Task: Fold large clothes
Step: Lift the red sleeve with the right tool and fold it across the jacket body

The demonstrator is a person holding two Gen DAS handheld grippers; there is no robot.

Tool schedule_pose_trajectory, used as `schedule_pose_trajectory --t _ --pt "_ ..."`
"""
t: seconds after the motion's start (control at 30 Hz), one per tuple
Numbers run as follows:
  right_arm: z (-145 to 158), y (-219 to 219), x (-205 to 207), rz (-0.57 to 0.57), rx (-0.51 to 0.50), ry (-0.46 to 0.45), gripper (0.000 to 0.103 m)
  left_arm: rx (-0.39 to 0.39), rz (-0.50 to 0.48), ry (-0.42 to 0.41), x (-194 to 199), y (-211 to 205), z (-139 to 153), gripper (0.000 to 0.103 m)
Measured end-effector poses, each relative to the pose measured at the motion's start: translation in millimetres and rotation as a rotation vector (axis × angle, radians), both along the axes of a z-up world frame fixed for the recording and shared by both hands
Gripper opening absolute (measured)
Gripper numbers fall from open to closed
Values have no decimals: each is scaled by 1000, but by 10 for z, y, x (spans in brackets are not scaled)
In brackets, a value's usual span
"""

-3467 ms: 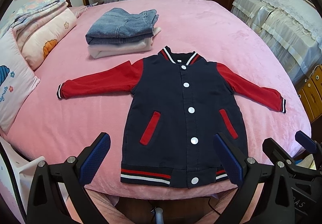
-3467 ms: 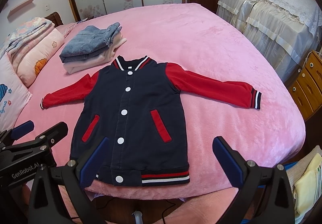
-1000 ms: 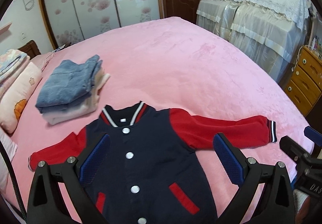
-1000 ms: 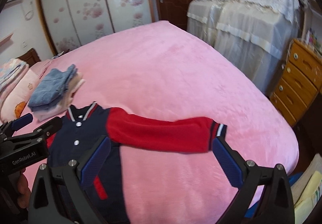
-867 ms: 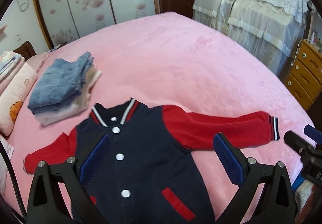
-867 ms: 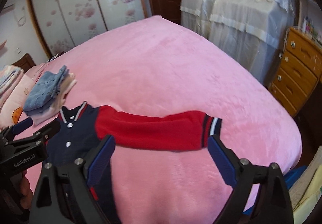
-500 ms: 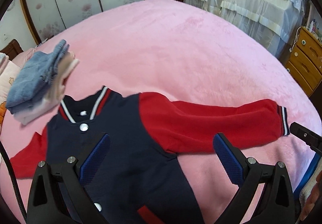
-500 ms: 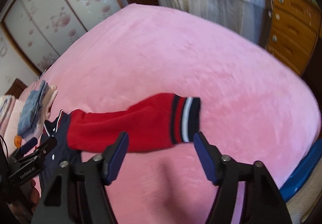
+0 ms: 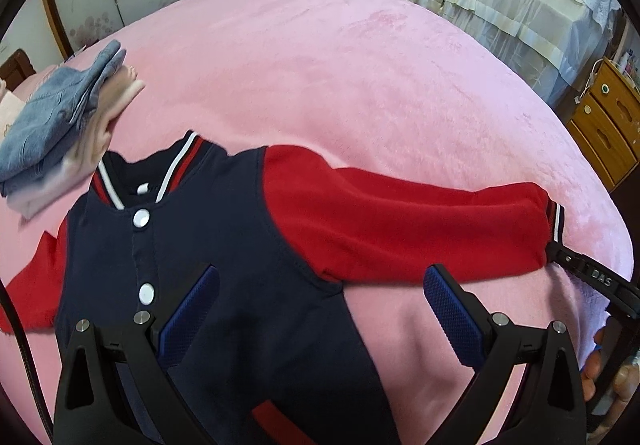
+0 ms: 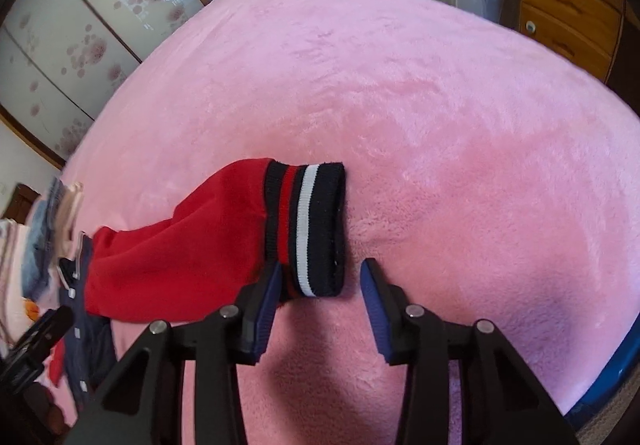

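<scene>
A navy jacket (image 9: 224, 253) with red sleeves lies flat on a pink bedspread (image 9: 360, 77), its front up and its white snap buttons in a row down the middle. Its collar, striped in red and white, points to the far side of the bed. The right sleeve (image 9: 400, 229) is stretched out to the right, and it ends in a striped cuff (image 10: 310, 229) with navy, red and white bands. The right gripper (image 10: 320, 281) is low over the bedspread at this cuff. Its jaws have just been closing, but they are only half closed; the near edge of the cuff is between the blue pads (image 10: 374, 309). The left pad seems to touch the cloth where cuff and red sleeve meet, while the right pad stands clear of the cuff, so the cloth is not pinched. The left gripper (image 9: 320, 309) hangs over the body of the jacket, near the armpit of the right sleeve, with its fingers spread wide and nothing between them. In the left wrist view the tip of the right gripper shows at the end of the sleeve, and some fingers of a hand (image 9: 612, 377) are visible at the right edge. On the far left of the bed there is a pile of folded clothes (image 9: 60, 117), blue denim on top and pale cloth under it. A wooden chest of drawers (image 9: 600, 125) stands to the right of the bed.
</scene>
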State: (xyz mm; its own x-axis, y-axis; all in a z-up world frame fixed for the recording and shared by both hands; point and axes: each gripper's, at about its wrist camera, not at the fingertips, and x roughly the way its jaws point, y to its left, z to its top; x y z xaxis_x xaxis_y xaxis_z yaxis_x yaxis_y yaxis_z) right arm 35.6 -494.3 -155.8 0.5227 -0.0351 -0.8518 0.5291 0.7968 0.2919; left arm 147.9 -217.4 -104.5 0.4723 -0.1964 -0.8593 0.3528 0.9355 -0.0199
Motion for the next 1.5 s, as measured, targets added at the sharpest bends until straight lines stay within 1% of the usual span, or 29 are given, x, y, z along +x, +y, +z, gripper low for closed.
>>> schedule_pose_trajectory --t 0.03,0.07,0.1,0.13,0.17,0.2,0.27,0.37,0.43,0.5,0.6,0.63,0.67,0.7,0.73,0.77,0.83,0.87,0.9,0.93,1.03,1.1,1.2,1.27,1.3,1.33,1.4,1.5 --pt "-4 24 13 4 -19 5 41 -7 5 6 -20 36 13 101" --pt "-15 44 29 8 -33 8 39 -14 11 12 -33 76 20 101" --pt "-24 64 45 16 -46 14 32 -22 17 19 -42 124 29 101" --pt "-22 86 52 32 -37 7 20 -29 25 25 -54 179 40 101" --pt "-9 98 62 39 -28 8 13 -37 34 32 -69 251 57 101" --pt "29 113 65 45 -10 -1 13 -44 45 37 -86 334 80 101" --pt "193 177 51 48 -19 -27 12 -51 66 33 -116 494 133 101" --pt "621 486 58 103 -75 -117 13 -54 110 14 -147 808 234 101" --pt "971 827 107 185 -113 -194 13 -58 142 -6 -155 1016 307 101" --pt "1227 1181 192 280 -127 -260 13 -71 186 -26 -153 1286 377 101" --pt "1437 1815 380 455 -129 -316 13 -100 236 -37 -142 1595 416 101" --pt "1433 2045 432 513 -127 -323 14 -108 256 -36 -125 1724 404 101" --pt "1414 2219 491 555 -133 -319 17 -109 272 -31 -112 1809 384 101" --pt "1354 2419 577 598 -146 -302 17 -113 284 -23 -100 1900 363 101" --pt "1259 2582 665 634 -158 -276 23 -123 290 -12 -86 1982 322 101" --pt "1129 2746 731 681 -161 -235 36 -133 294 6 -66 2057 266 101" --pt "923 2929 781 716 -187 -172 47 -152 289 39 -26 2176 159 101" --pt "844 2986 781 721 -199 -151 47 -162 279 53 -17 2213 121 101" --pt "782 3003 751 724 -198 -137 47 -171 267 67 -6 2234 75 98" --pt "738 2968 707 721 -182 -129 47 -186 247 81 4 2228 35 90" --pt "687 2779 601 680 -134 -121 47 -265 176 148 68 2190 -119 76" --pt "670 2659 520 641 -128 -115 47 -353 136 203 129 2108 -207 74" --pt "644 2461 407 594 -120 -100 47 -459 76 257 184 1889 -292 72" --pt "592 2343 346 565 -106 -85 47 -513 50 308 234 1755 -388 63" --pt "567 2277 313 549 -92 -80 47 -532 42 327 235 1696 -411 55" --pt "545 2230 290 535 -81 -77 47 -555 35 353 263 1638 -475 53" --pt "500 2160 256 511 -57 -73 47 -590 37 400 306 1530 -615 50" --pt "440 2087 224 488 -33 -70 47 -615 59 428 354 1440 -782 49"
